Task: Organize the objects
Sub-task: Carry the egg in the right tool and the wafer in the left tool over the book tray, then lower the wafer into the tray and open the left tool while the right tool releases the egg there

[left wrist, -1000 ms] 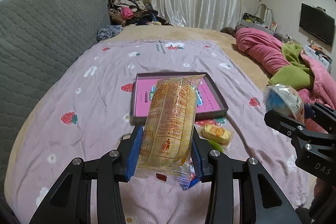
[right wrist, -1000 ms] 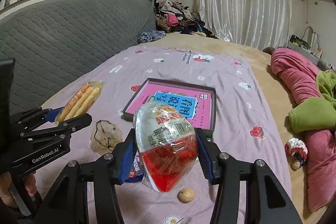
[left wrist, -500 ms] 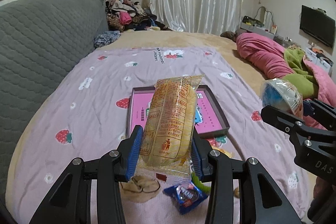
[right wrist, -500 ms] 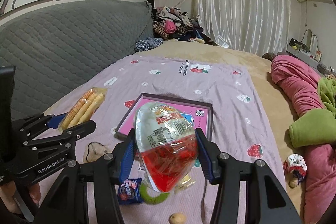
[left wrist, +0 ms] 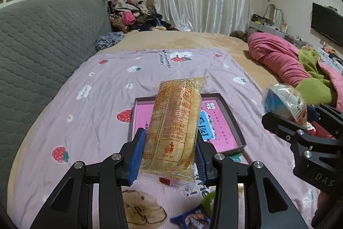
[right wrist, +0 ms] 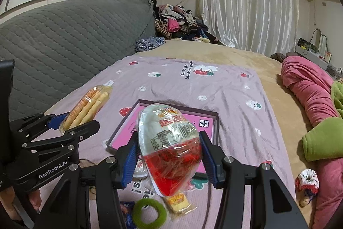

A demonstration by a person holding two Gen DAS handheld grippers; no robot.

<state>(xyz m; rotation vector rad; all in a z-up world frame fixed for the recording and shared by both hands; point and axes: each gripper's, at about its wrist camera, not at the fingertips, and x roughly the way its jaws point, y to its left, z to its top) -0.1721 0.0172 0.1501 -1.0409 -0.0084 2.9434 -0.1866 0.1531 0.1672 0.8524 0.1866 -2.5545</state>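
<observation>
Snacks and small odds and ends are what I am sorting, and they lie on the broad lilac strawberry-print bedsheet (left wrist: 90, 113) spread over the bed. That soft, flat cloth serves as my work surface, which I judge is why everything is gathered near its front edge.

On it sits the shallow rectangular pink-lined cardboard box lid (left wrist: 233, 121), open side up, between and beyond my two tools; I take it for the collecting tray, since both my loads point toward it.

My left gripper (left wrist: 169, 156) is clenched on the long yellow-printed plastic packet of wafer rolls (left wrist: 175, 121), pinched near its lower end so that the packet stands up over the tray's near rim. My right gripper (right wrist: 169, 156) is clamped on the egg-shaped red and white plastic-wrapped toy snack (right wrist: 169, 143), squeezed across its widest part, probably because the rounded shell would slip anywhere else. It too hangs above the tray's near edge.

Smaller things wait below on the sheet: the fuzzy green hair ring (right wrist: 149, 215), the small yellow wrapped biscuit (right wrist: 179, 202) just beside it, the blue foil candy packet (left wrist: 190, 218) and a beige drawstring pouch (left wrist: 141, 207). None is in the tray yet.
</observation>
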